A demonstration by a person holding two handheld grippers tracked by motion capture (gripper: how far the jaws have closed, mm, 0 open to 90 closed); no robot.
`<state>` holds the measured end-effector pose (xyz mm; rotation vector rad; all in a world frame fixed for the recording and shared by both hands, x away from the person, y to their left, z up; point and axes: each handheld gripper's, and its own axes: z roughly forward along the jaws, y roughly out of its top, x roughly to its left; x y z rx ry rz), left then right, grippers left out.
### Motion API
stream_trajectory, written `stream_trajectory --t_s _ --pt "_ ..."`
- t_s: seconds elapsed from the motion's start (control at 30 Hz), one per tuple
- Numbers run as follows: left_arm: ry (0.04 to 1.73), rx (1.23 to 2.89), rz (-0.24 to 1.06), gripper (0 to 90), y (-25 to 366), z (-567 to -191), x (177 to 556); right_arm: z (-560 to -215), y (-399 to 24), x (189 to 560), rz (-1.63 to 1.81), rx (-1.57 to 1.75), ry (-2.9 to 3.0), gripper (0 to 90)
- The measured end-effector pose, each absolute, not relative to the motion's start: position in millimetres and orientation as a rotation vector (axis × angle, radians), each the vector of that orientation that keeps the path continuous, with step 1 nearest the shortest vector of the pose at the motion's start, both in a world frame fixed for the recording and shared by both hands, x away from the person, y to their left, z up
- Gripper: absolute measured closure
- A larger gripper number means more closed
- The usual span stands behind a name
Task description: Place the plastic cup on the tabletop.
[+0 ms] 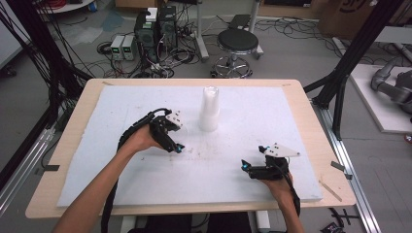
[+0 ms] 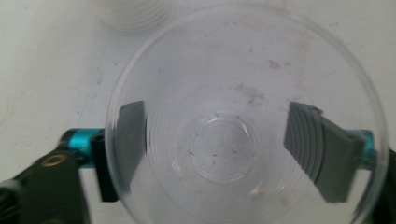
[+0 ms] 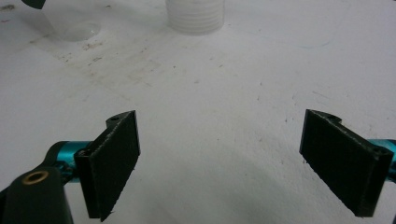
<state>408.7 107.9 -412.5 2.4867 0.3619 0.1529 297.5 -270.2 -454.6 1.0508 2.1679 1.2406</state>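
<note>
Clear cup [image 2: 243, 116] between left gripper [image 2: 224, 140] jaws

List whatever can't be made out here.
- Left gripper view: whether the pads of the left claw touch the clear cup. They are seen through its curved, distorting wall.
- High view: how many cups the cup stack holds. It is too small and blurred to count.
- Both gripper views: the cup stack's upper part, cut off by the top edge.
</note>
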Motion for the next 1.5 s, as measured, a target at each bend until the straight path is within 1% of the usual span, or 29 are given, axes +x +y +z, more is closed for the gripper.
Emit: stream_trajectory --t_s 0.13,0.3,0.57,0.77,1.0,1.1,1.2,1.5 --pt "0.375 2.476 0.171 16.2 111 -411 409 -455 -270 298 1.239 1.053 2.174 12.3" --pt "0.369 2.489 0.163 16.3 113 -410 407 -455 -270 298 1.243 1.055 2.173 12.3" --pt "0.408 2.418 0.173 16.5 131 -412 399 -455 -271 298 1.245 1.052 2.176 12.3" --pt "0.444 2.337 0.223 15.8 153 -410 384 -455 -272 298 1.262 1.059 2.168 12.3" --pt "0.488 2.271 0.289 15.9 175 -413 358 -454 -273 297 1.274 1.063 2.164 12.3" --pt "0.518 2.228 0.313 15.9 185 -419 347 -455 -273 297 1.274 1.050 2.162 12.3" --pt "0.542 2.177 0.363 15.9 193 -425 336 -454 -272 295 1.276 1.041 2.160 12.3" --pt "0.673 1.937 0.379 16.0 220 -448 308 -454 -272 292 1.286 1.006 2.141 12.3"
